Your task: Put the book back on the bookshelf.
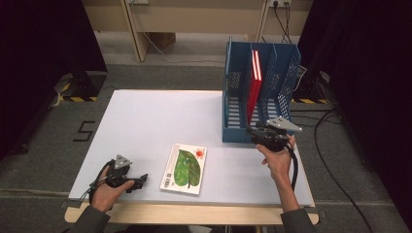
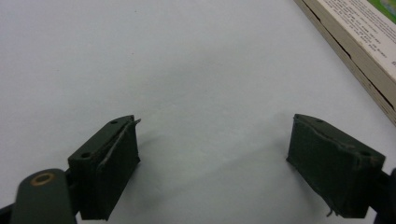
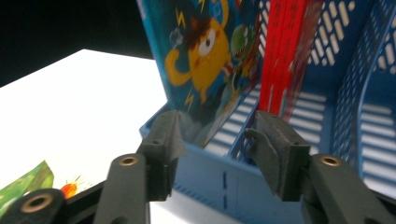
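Observation:
A picture book with a green leaf cover (image 1: 184,168) lies flat near the table's front edge; its spine edge (image 2: 355,44) shows in the left gripper view. My left gripper (image 1: 142,178) rests low at the front left, aimed at the book, open (image 2: 212,154) with bare table between its fingers. A blue file rack (image 1: 260,92) stands at the back right. It holds red books (image 1: 254,82) (image 3: 285,51) in its middle slot and a monster-cover book (image 3: 205,60) in its left slot. My right gripper (image 1: 250,130) is open (image 3: 217,135) just before the rack's front lip.
The white table (image 1: 155,121) has open room across its left and middle. Black curtains flank the scene, and cables lie on the floor at the right. A wooden edge runs along the table's front.

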Demonstrator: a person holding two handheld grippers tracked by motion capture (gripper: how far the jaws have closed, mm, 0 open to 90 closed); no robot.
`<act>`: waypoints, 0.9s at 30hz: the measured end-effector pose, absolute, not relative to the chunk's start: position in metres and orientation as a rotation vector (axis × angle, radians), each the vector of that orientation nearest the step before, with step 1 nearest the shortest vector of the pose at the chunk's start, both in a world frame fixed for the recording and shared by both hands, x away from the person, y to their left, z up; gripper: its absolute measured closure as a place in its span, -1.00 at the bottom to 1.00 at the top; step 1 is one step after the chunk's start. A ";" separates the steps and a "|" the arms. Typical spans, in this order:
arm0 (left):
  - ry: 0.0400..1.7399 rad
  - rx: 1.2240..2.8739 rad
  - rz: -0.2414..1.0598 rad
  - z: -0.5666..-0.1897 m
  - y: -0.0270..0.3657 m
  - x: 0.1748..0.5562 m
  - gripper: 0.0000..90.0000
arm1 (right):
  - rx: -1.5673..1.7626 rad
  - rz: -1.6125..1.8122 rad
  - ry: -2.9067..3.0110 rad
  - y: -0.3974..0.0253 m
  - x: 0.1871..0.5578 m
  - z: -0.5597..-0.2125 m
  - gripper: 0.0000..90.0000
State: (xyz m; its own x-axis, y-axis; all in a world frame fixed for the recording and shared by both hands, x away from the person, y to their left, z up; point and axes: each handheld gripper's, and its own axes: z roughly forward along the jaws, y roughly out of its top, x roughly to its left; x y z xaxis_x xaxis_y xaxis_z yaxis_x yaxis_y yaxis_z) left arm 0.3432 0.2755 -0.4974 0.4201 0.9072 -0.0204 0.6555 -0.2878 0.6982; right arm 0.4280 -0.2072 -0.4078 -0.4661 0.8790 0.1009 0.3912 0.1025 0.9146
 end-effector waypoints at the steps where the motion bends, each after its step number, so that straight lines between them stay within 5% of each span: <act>1: 1.318 2.043 0.511 -0.497 0.275 0.343 -0.67 | 1.240 1.339 1.914 -0.207 0.426 -0.409 0.09; 27: 1.317 2.039 0.516 -0.498 0.275 0.343 -0.67 | 1.275 1.448 2.000 -0.184 0.390 -0.442 -0.30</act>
State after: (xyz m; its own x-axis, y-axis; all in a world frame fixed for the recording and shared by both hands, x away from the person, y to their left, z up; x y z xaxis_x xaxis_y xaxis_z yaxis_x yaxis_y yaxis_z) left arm 0.3426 0.2753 -0.4978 0.4186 0.9080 -0.0192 0.6530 -0.2862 0.7012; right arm 0.3904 -0.1839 -0.4424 -0.5274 0.8240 0.2072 0.4539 0.0671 0.8885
